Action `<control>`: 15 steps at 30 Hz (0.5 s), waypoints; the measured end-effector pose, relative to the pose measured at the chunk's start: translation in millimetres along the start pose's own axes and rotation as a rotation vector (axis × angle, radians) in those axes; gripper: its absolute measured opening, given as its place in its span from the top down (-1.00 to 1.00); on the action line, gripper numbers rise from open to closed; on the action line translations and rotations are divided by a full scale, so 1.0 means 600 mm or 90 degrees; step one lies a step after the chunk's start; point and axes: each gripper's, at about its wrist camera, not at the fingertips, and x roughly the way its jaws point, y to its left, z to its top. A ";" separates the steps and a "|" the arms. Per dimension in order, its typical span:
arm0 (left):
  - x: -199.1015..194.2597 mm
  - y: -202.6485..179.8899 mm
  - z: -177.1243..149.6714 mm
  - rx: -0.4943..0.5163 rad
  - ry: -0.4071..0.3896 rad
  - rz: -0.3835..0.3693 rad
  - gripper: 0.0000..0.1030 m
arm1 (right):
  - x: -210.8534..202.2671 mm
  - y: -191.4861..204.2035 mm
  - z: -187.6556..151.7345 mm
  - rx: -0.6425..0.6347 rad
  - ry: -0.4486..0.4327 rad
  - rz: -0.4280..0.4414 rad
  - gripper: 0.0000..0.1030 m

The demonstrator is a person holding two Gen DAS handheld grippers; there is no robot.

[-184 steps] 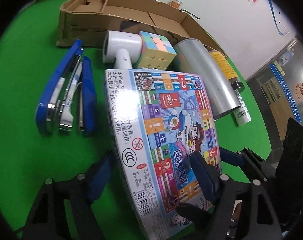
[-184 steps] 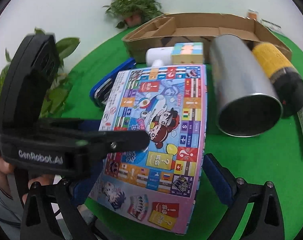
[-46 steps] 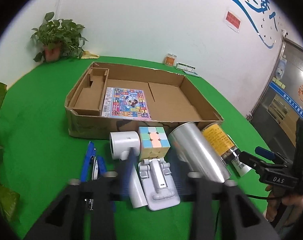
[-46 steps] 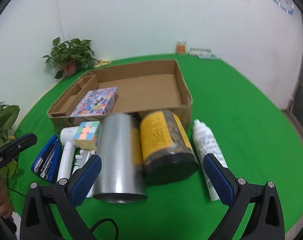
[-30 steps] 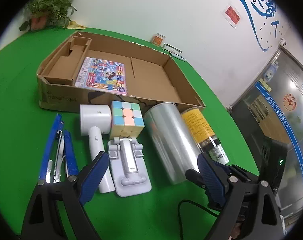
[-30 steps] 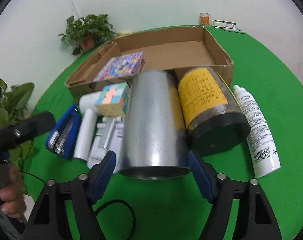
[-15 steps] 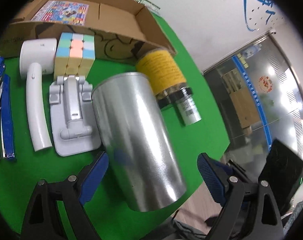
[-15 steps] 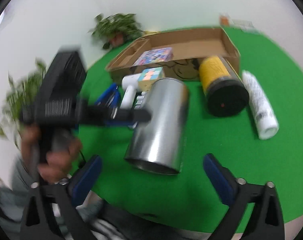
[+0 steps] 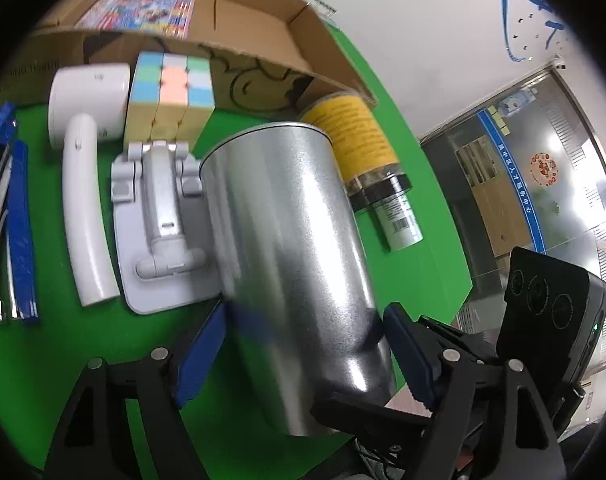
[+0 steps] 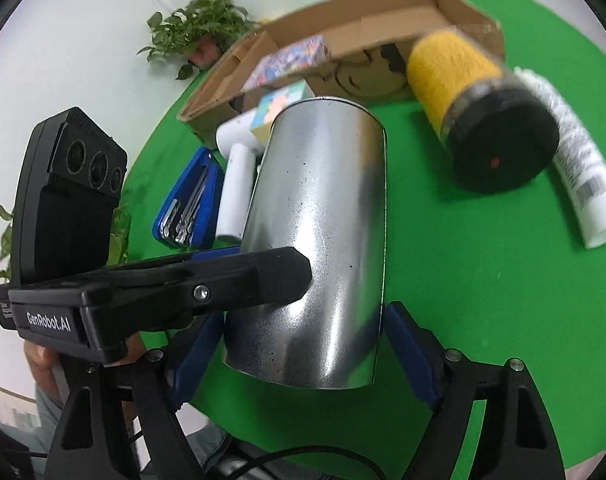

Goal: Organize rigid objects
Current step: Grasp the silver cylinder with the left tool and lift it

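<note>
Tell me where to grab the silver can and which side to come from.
Grip the silver can across its round wall near the near end, coming from the table's front edge along its axis. It lies on its side; the grey stand and yellow jar crowd its far half, while both flanks are free at the near end.

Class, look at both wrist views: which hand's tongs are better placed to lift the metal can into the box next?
Probably both together. The left tongs and right tongs each straddle the metal can at its near end, pads against its sides. The cardboard box lies beyond.
</note>
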 end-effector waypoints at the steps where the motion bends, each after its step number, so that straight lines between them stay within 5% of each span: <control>1: -0.012 -0.010 0.001 0.011 -0.014 0.004 -0.52 | -0.008 0.009 0.002 -0.010 -0.013 -0.006 -0.56; 8: -0.116 -0.079 0.047 0.112 -0.126 0.057 -0.48 | -0.080 0.069 0.058 -0.083 -0.114 -0.019 -0.56; 15: -0.172 -0.106 0.134 0.141 -0.177 0.075 -0.48 | -0.109 0.125 0.167 -0.130 -0.180 -0.029 -0.55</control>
